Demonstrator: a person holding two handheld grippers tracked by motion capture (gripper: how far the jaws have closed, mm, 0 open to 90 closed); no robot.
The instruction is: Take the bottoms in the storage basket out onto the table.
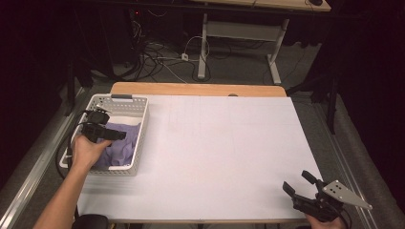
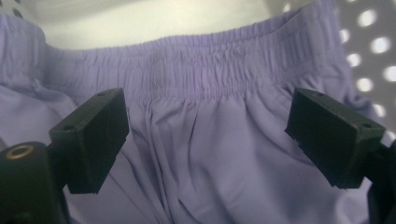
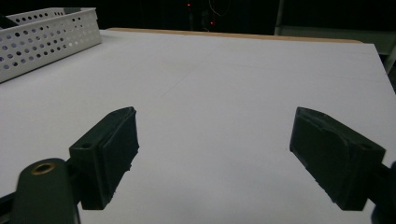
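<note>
Dark floor with tangled cables [image 1: 157,55] and the legs of a second desk [image 1: 239,36] fills the top of the high view; no readable writing or label shows anywhere. Below it a white table [image 1: 224,143] with a wooden far edge takes up the middle of the frame, bare from the basket across to its right edge.

At the left side of the high view sits a white perforated basket [image 1: 141,138], its near-left part covered by the person's left hand [image 1: 85,151]. Inside it lies a lilac garment [image 1: 122,145] with a gathered elastic waistband [image 2: 187,70]; how far the cloth runs under the hand cannot be made out. The left gripper [image 2: 205,135] hangs over this cloth with jaws wide apart, holding nothing; whether the jaw tips touch the fabric is unclear.

At the lower right of the high view, near the table's front edge, the right gripper [image 1: 300,183] is held above the bare surface, its hand cut off by the frame's bottom. Its jaws stand wide and empty. In the right gripper view the basket appears at the upper left, well apart from the jaws.
</note>
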